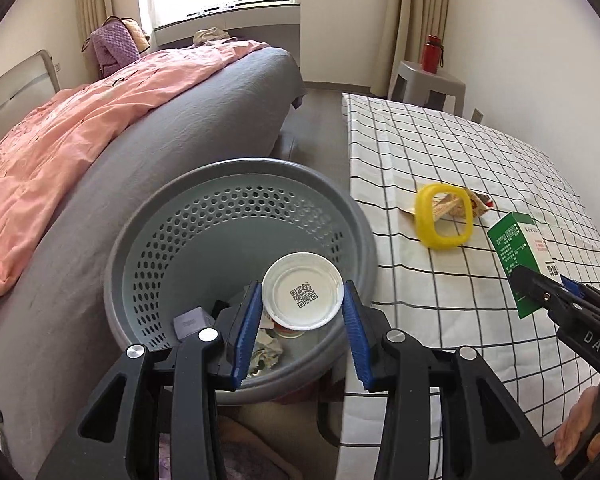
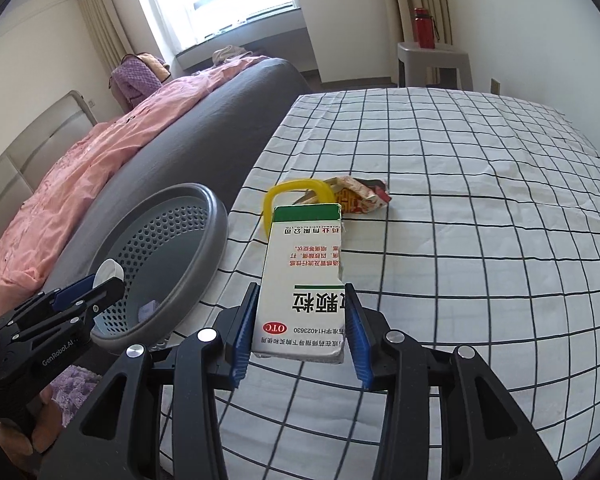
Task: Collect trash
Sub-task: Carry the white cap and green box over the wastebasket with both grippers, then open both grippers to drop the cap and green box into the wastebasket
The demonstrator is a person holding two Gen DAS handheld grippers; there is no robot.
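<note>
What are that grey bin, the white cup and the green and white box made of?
Grey bin: looks like moulded matte plastic, with punched round holes. White cup: probably thin paper or plastic; smooth base with a printed code. Green and white box: thin printed cardboard, its edge torn and frayed.

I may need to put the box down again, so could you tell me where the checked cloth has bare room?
The checked cloth is bare beyond and right of the yellow ring and crumpled wrapper, out to the wall, and in front of them, near the green-and-white box. It is crowded around ring and wrapper, and at the edge by the grey basket.
</note>
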